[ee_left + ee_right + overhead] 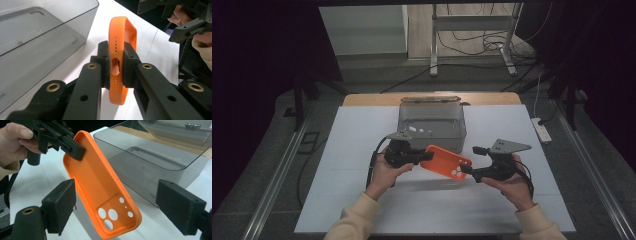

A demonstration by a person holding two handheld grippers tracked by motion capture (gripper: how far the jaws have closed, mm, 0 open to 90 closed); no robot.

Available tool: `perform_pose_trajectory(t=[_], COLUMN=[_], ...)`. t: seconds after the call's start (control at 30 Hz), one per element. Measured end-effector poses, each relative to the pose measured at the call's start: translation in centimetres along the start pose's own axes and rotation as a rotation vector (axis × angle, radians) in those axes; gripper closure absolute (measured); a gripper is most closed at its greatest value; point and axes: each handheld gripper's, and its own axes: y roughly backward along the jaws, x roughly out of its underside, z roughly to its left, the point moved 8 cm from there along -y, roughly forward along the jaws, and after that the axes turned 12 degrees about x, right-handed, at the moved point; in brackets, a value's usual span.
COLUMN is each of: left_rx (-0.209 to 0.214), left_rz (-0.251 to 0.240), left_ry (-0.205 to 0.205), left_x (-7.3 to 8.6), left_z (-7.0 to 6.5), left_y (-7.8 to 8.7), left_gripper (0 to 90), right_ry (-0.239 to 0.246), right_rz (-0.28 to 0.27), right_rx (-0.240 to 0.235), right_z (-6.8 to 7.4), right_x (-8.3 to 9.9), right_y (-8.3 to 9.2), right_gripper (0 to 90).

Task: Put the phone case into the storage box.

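Holding the orange case edge-on, the left gripper has its jaws pinched on the case's bottom end, port slot between the pads. Case is off the table, in front of the grey box. Right gripper has jaws spread either side of the camera-hole end, not touching. Judged: pickup done; placing in the box remains.

A: We see an orange case, plain apart from its round cut-outs, and black grippers

B: We also see a smoky grey bin, white table, cream sleeves
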Motion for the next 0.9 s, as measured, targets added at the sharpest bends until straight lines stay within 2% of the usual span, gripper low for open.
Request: perform_pose_trajectory(t=[0.3,0.5,0.9], left_rx=[0.009,0.016,0.039], left_rz=[0.003,0.003,0.027], left_ry=[-0.006,-0.013,-0.043], left_x=[0.02,-0.14,-0.11], left_z=[-0.12,-0.28,-0.79], left_y=[0.03,0.13,-0.19], left_gripper=[80.1,80.1,80.1], right_ry=[0.005,-0.008,-0.005], right_rz=[0.022,0.003,0.026], right_rx=[-0.003,0.012,-0.003], right_z=[-0.08,-0.42,-0.19], right_x=[0.27,0.07,0.28], right_y=[-0.19,-0.14,-0.5], right_gripper=[17.2,18.2,19.1])
